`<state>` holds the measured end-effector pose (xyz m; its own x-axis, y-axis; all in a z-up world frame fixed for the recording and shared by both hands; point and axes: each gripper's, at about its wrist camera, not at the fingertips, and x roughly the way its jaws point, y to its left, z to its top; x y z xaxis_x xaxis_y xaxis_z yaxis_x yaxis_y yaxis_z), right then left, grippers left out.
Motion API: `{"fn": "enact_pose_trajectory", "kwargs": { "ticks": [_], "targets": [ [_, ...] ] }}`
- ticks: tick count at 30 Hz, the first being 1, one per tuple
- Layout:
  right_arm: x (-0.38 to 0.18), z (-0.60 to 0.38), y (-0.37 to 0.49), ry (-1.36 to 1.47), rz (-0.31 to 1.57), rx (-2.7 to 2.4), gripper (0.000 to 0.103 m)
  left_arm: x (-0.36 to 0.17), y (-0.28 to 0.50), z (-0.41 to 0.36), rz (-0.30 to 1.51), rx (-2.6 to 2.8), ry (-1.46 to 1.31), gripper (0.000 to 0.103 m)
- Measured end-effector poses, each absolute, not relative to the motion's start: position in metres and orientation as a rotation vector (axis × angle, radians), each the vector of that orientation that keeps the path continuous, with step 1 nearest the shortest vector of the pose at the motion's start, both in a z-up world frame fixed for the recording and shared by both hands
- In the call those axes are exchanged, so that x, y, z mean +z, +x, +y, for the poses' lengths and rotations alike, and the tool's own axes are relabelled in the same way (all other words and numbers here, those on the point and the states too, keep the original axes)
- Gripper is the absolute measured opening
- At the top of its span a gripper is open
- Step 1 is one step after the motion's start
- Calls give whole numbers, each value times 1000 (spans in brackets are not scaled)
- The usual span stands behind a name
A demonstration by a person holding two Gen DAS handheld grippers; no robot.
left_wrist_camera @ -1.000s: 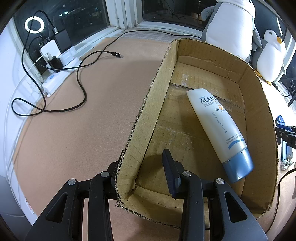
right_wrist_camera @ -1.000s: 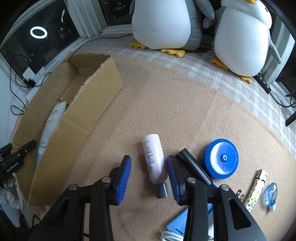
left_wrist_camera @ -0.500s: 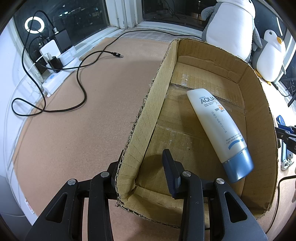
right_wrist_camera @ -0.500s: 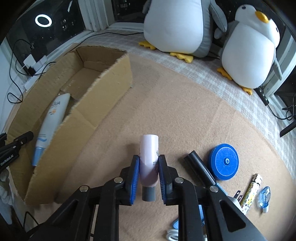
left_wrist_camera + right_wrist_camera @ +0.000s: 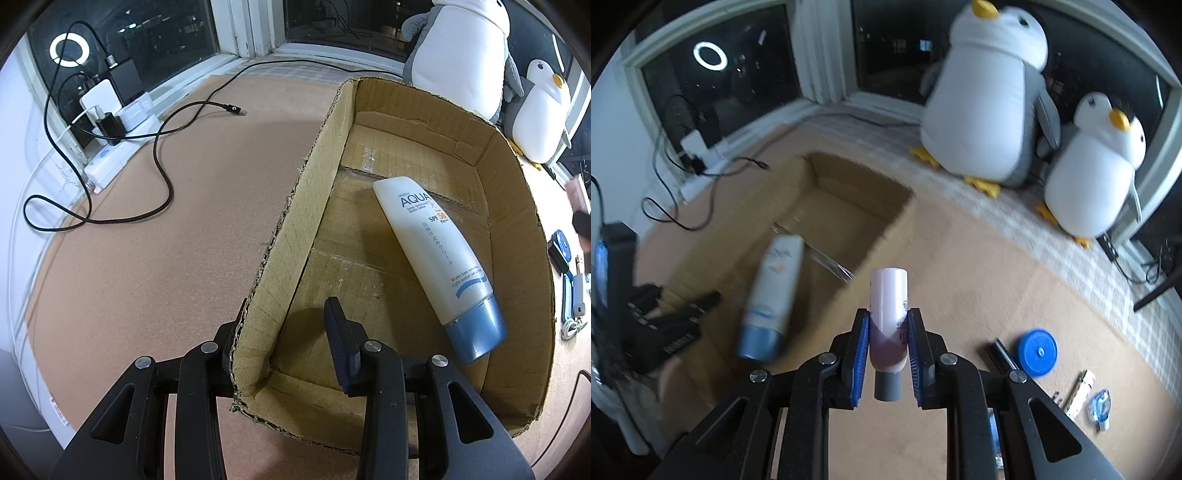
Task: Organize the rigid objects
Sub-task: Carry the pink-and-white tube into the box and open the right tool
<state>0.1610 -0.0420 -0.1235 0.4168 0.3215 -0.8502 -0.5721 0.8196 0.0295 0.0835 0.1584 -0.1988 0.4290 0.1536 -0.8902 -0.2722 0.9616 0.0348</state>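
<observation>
Cardboard box lying open on the tan worktop, near corner wall clamped between the fingers of the left gripper, one outside and one inside. White sunscreen tube flat on the box floor, blue cap toward the gripper. Small pink bottle pinched at mid-body by the blue-padded fingers of the right gripper, grey cap pointing back at the camera, lifted clear of the worktop just beside the box's right wall. Blue round lid on the worktop to the right.
</observation>
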Motion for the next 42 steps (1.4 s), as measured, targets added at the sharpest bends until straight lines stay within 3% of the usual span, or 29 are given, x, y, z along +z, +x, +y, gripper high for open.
{"fn": "enact_pose_trajectory", "kwargs": {
  "ticks": [10, 35, 37, 39, 41, 42],
  "targets": [
    [-99, 7, 159, -270, 932, 655, 18, -199, 84, 159, 1096, 267, -121, 36],
    [-128, 46, 183, -272, 970, 656, 18, -199, 84, 158, 1097, 269, -122, 36],
    [-129, 45, 184, -258, 972, 657, 24, -199, 84, 158, 1096, 268, -122, 36],
    [-128, 43, 186, -234, 973, 662, 54, -199, 84, 158, 1096, 268, -121, 36],
    [-127, 38, 187, -215, 960, 656, 70, -199, 83, 159, 1096, 268, -122, 36],
    [-126, 35, 188, -205, 953, 653, 72, -199, 83, 158, 1095, 269, -121, 36]
  ]
}}
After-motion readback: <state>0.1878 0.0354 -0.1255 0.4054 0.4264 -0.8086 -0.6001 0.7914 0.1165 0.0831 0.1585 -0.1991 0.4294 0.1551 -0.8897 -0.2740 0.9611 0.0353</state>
